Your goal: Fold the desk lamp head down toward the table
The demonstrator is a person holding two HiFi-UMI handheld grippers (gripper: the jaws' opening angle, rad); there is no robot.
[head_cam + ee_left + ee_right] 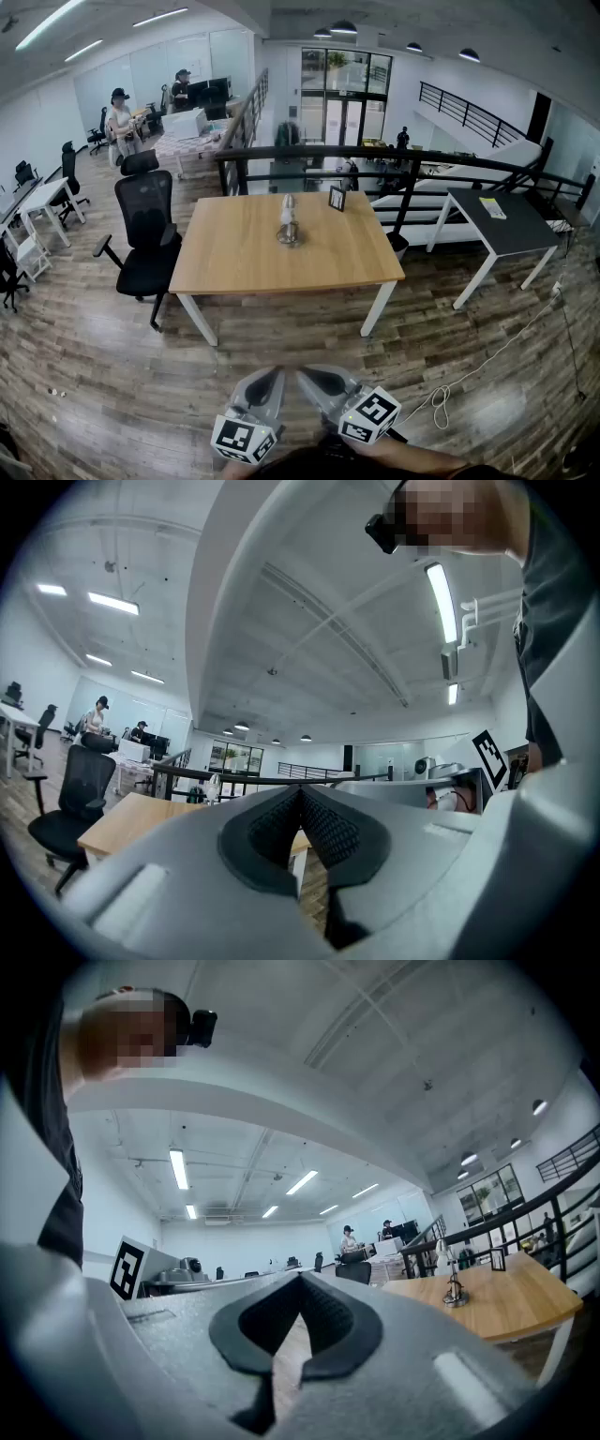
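Observation:
The desk lamp [288, 223] stands upright in the middle of the wooden table [234, 258], a small white head over a round metal base. It is far ahead of both grippers. My left gripper [275, 374] and right gripper [304, 374] hang side by side over the floor at the bottom of the head view, tips leaning toward each other. Both are shut with nothing between the jaws. In the left gripper view the lamp [214, 787] is tiny at the left, beyond the left gripper [300, 790]. The right gripper view shows the lamp [455, 1289] at the right of the right gripper [300, 1279].
A small picture frame [337, 198] stands at the table's far edge. A black office chair [145, 234] sits at the table's left end, a grey table [502, 223] to the right, a black railing [375, 157] behind. A white cable [469, 370] lies on the wooden floor. Two people stand far back left.

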